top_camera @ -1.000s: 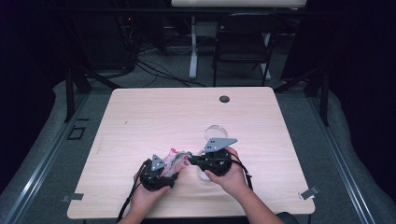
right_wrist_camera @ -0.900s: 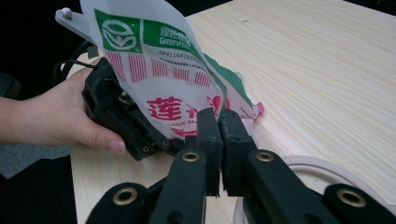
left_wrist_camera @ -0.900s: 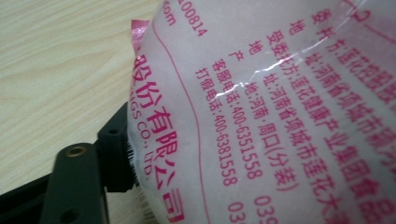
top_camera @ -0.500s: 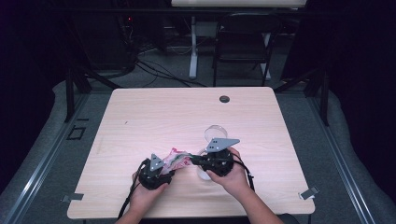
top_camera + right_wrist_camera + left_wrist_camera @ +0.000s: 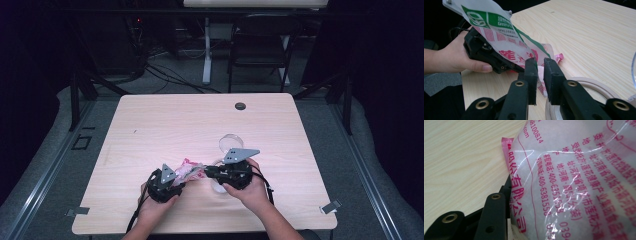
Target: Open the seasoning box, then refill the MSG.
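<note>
A clear plastic bag point(image 5: 189, 169) of white grains, printed in pink with a green top point(image 5: 499, 30), hangs between the two grippers near the table's front edge. My left gripper point(image 5: 183, 176) is shut on it. Its jaws have just been closing, and the bag point(image 5: 574, 182) presses against the one finger point(image 5: 495, 217) that shows. My right gripper point(image 5: 541, 72) has just been opening. Its pads stand a little apart with the bag's pink edge point(image 5: 540, 75) loose between them. A hand holds each gripper.
A clear round dish point(image 5: 231, 143) lies just behind the right gripper point(image 5: 206, 172). A pale ring point(image 5: 589, 85) lies on the wooden table point(image 5: 165, 125) under that gripper. A black grommet point(image 5: 240, 106) sits near the far edge. A chair point(image 5: 260, 45) stands beyond the table.
</note>
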The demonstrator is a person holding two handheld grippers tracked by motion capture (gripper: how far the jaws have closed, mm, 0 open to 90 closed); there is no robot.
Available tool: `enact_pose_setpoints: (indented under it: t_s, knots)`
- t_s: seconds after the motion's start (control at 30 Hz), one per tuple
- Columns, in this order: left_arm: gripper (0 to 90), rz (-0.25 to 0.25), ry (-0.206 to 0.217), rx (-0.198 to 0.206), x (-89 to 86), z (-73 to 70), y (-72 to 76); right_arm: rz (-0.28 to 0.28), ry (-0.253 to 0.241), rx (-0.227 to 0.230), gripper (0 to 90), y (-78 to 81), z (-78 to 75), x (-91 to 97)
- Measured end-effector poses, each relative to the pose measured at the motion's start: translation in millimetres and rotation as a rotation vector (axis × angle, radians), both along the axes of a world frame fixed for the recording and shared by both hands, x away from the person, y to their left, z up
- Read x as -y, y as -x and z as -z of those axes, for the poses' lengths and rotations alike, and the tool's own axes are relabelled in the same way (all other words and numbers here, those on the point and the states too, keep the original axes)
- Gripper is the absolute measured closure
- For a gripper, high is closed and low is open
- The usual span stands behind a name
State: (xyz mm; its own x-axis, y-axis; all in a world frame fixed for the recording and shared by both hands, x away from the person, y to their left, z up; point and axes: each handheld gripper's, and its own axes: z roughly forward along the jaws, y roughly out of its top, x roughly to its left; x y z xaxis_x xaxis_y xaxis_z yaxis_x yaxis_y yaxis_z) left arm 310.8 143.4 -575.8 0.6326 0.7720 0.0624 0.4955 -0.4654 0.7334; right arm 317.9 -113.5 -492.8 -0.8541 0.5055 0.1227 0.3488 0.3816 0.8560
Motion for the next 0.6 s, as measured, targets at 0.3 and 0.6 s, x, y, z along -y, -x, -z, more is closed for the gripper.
enact_pose_setpoints:
  t_s: [0.3, 0.6]
  knots:
    - [58.6, -0.019, -0.020, 0.045, -5.6, -9.3, 1.0, 0.001, -0.022, 0.005, 75.0, 1.4, -2.3, 2.2]
    - [58.7, -0.027, -0.029, 0.063, -8.3, -17.3, 0.3, 0.011, -0.007, 0.014, 72.3, 1.6, -3.2, 2.2]
